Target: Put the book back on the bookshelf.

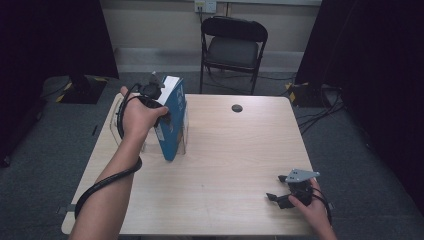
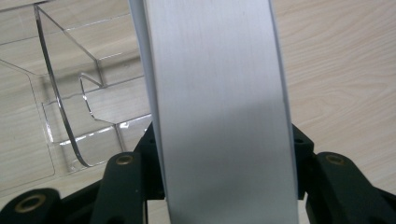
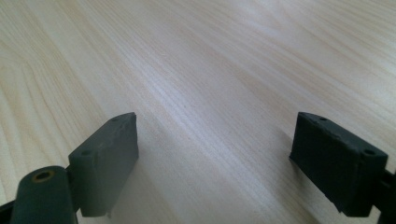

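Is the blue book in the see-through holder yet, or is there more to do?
Nearly done, it seems. The blue book already stands upright in the clear holder at the table's left side. In hand: the left tool sits around the book's top edge, its jaws at the sides; whether they press is unclear. Left: letting go and pulling away. The right tool rests open on the table, holding nothing.

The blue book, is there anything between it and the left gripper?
Nothing visible. The left gripper straddles the top edge of the blue book, which stands in the clear acrylic holder. Whether its jaws press on the book is unclear.
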A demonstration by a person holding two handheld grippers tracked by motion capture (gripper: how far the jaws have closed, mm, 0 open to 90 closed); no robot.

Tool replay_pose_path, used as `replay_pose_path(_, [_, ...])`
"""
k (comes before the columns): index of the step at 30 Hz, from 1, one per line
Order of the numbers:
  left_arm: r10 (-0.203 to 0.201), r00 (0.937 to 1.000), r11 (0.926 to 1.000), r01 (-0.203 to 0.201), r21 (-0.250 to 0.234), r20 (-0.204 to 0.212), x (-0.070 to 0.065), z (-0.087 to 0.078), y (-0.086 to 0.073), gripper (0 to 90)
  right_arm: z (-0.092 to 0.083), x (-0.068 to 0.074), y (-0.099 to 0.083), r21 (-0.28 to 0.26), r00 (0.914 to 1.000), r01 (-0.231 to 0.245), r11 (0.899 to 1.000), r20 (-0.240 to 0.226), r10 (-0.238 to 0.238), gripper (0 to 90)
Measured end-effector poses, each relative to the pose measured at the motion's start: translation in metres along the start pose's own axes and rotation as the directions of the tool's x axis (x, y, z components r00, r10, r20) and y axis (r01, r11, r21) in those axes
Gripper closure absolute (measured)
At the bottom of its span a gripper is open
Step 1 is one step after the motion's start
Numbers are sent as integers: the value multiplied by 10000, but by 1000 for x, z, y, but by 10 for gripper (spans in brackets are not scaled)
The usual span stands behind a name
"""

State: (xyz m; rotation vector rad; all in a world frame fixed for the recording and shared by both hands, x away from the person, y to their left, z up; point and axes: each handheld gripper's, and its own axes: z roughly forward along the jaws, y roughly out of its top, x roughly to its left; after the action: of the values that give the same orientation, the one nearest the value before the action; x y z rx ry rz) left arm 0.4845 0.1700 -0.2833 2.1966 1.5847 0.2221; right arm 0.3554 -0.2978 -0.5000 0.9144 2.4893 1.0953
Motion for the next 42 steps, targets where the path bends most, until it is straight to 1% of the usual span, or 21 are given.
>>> replay_pose_path(2, [-86, 10000, 9999, 86, -77, 31, 0, -2, -2, 490, 0, 0, 0, -1, 10000, 4, 10000, 1, -4, 138])
replay_pose_path(3, [2, 9999, 10000, -2, -27, 124, 1, -3, -3, 489, 0, 0, 0, -1, 10000, 1, 10000, 2, -1, 138])
replay_pose_path(4, [-70, 9998, 10000, 71, -41, 170, 2, -4, -4, 484, 0, 0, 0, 2, 10000, -5, 10000, -1, 5, 138])
replay_pose_path(5, [-59, 9997, 10000, 59, -7, 218, 3, -4, -6, 479, 0, 0, 0, 4, 10000, -14, 10000, -3, 14, 138])
replay_pose_path(6, [22, 9997, 10000, -21, -61, 247, 3, -5, -8, 475, 0, 0, 0, 5, 10000, -12, 10000, -1, 12, 138])
replay_pose_path(7, [-29, 9997, 9999, 33, -122, 261, 4, -6, -10, 467, 0, 0, 0, 4, 10000, -10, 10000, 0, 10, 138])
replay_pose_path(11, [165, 9985, 9995, -152, -265, 514, 5, -8, -20, 452, 0, 0, 0, -13, 10000, 42, 10000, 49, -42, 139])
replay_pose_path(14, [76, 9967, 9993, -47, -368, 803, 8, -10, -26, 444, -1, 0, 0, 13, 9999, 84, 10000, 68, -84, 139])
replay_pose_path(16, [105, 9969, 9990, -71, -451, 776, 10, -11, -30, 443, -1, 0, 0, 22, 9999, 92, 10000, 70, -93, 139])
replay_pose_path(19, [29, 9942, 9981, 37, -611, 1075, 14, -13, -36, 430, -1, 0, 0, 19, 9999, 95, 10000, 71, -96, 139])
replay_pose_path(22, [64, 9939, 9979, 6, -645, 1097, 18, -14, -40, 406, -1, 0, 0, 21, 9999, 93, 10000, 69, -93, 139])
replay_pose_path(23, [12, 9936, 9979, 61, -648, 1129, 19, -15, -42, 396, -1, 0, 0, 21, 9999, 90, 10000, 70, -90, 139])
replay_pose_path(27, [144, 9908, 9971, -42, -763, 1344, 19, -17, -46, 387, -1, 0, 0, 17, 9999, 94, 10000, 76, -95, 139])
replay_pose_path(28, [160, 9906, 9972, -58, -752, 1362, 19, -17, -48, 383, -1, 0, 0, 17, 9999, 91, 10000, 73, -91, 139])
replay_pose_path(31, [376, 9902, 9966, -273, -780, 1347, 18, -16, -51, 362, -1, 0, 0, 21, 9999, 91, 10000, 70, -91, 139])
replay_pose_path(33, [429, 9890, 9956, -305, -886, 1414, 17, -16, -54, 355, -1, 0, 0, 19, 9999, 94, 10000, 69, -94, 139])
replay_pose_path(35, [575, 9870, 9951, -446, -884, 1498, 17, -15, -57, 353, -1, 0, 0, 20, 9999, 93, 10000, 68, -93, 139])
replay_pose_path(37, [632, 9858, 9944, -490, -940, 1553, 17, -14, -59, 351, -1, 0, 0, 13, 9999, 109, 9999, 78, -109, 139])
replay_pose_path(38, [684, 9833, 9939, -525, -972, 1686, 17, -13, -61, 350, -1, 0, 0, 9, 9999, 109, 9999, 82, -109, 139])
replay_pose_path(41, [738, 9801, 9919, -529, -1158, 1843, 18, -12, -65, 342, -1, 0, 0, 11, 9999, 103, 9999, 74, -103, 139])
replay_pose_path(42, [768, 9777, 9916, -545, -1170, 1955, 18, -12, -67, 334, -1, 0, 0, 13, 9999, 103, 9999, 83, -103, 139])
